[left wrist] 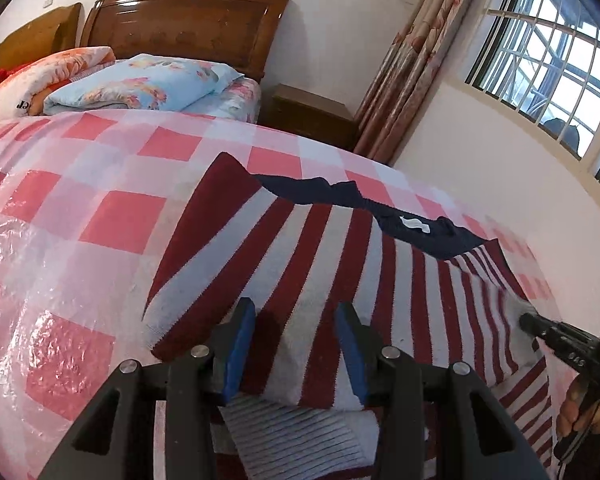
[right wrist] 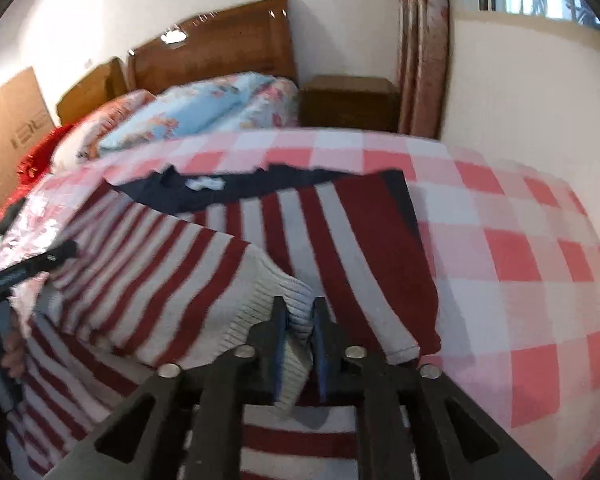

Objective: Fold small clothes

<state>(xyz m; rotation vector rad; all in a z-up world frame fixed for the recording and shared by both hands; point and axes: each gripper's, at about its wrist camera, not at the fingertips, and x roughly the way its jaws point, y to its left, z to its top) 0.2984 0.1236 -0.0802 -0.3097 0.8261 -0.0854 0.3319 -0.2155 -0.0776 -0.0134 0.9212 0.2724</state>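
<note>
A red-and-white striped knit sweater (left wrist: 320,264) with a navy collar (left wrist: 416,224) lies on the checked bed cover. My left gripper (left wrist: 296,312) is open, its blue pads straddling the sweater's folded near edge, a white ribbed cuff (left wrist: 296,436) just below them. In the right wrist view the sweater (right wrist: 340,232) shows a sleeve folded across its body. My right gripper (right wrist: 298,312) is shut on the sleeve's white ribbed cuff (right wrist: 292,356). The right gripper also shows at the right edge of the left wrist view (left wrist: 556,336), at the sweater's side.
The bed has a pink-and-white checked cover (left wrist: 112,216) under clear plastic. Folded floral quilts (left wrist: 140,84) lie by the wooden headboard (left wrist: 188,28). A wooden nightstand (left wrist: 308,116), curtains (left wrist: 420,48) and a barred window (left wrist: 552,60) stand to the right.
</note>
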